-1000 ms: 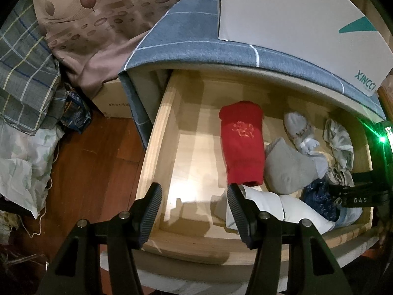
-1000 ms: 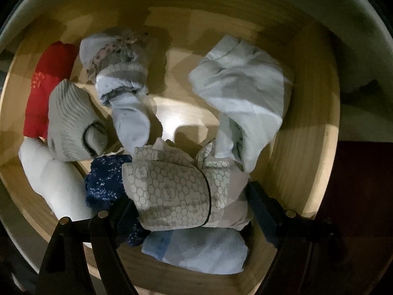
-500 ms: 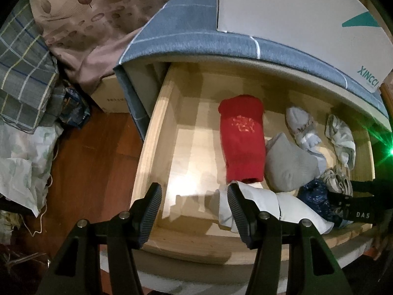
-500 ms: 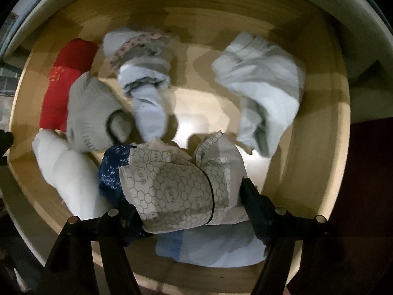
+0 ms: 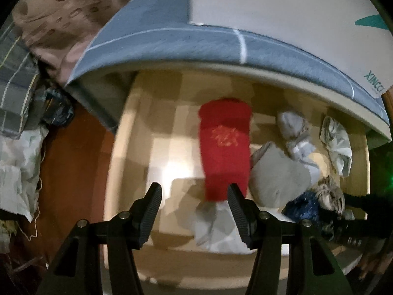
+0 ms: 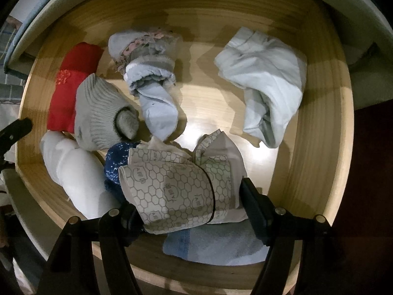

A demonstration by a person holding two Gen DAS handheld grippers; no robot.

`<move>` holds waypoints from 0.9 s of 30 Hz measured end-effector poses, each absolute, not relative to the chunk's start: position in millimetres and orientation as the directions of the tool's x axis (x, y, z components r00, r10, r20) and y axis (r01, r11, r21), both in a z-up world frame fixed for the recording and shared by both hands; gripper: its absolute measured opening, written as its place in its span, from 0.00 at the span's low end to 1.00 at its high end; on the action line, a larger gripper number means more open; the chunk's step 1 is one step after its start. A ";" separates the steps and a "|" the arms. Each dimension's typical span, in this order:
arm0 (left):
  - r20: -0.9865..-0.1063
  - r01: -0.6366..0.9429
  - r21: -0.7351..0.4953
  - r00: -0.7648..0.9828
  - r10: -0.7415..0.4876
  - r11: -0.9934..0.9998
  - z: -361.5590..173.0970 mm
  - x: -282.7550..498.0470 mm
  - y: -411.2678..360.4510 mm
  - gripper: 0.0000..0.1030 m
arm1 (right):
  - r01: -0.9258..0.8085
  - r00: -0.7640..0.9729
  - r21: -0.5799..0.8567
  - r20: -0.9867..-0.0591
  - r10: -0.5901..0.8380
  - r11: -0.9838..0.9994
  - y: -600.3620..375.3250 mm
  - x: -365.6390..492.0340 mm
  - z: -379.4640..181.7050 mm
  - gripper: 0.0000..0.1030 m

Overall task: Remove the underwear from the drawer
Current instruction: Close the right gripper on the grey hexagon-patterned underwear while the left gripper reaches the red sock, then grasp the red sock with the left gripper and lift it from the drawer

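Underwear (image 6: 169,191) sits clamped in the right gripper (image 6: 189,206); neighbouring blue fabric (image 6: 115,164) may snag; left gripper (image 5: 194,196) gapes empty.

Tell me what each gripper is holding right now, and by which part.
The right gripper clamps the honeycomb-print underwear across its folded middle, one pad on each side. The left gripper is open above the drawer and holds nothing.

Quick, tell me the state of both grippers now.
Left gripper: open, holding nothing, above the drawer.
Right gripper: jaws just closed in, now gripping the honeycomb-print underwear.
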State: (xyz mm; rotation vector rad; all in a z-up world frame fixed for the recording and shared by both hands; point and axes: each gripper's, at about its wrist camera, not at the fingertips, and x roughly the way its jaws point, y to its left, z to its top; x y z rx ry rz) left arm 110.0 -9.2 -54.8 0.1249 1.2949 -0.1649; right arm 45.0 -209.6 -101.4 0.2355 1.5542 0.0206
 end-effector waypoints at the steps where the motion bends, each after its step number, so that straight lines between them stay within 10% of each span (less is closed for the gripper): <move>1: -0.963 0.188 0.006 0.266 -0.045 0.982 -56.4 114.8 -13.3 0.55 | 0.137 0.022 0.164 -0.986 0.163 0.977 -209.5 45.7 -101.5 0.68; 25: -0.997 0.185 -0.049 0.046 -0.058 0.981 -123.3 167.6 -33.4 0.56 | 0.168 0.031 0.196 -0.981 0.194 0.966 -230.7 48.1 -91.7 0.70; 27: -0.998 0.222 -0.035 0.036 -0.044 0.974 -123.9 166.8 -36.6 0.42 | 0.168 0.030 0.196 -0.981 0.194 0.966 -232.1 48.4 -92.0 0.70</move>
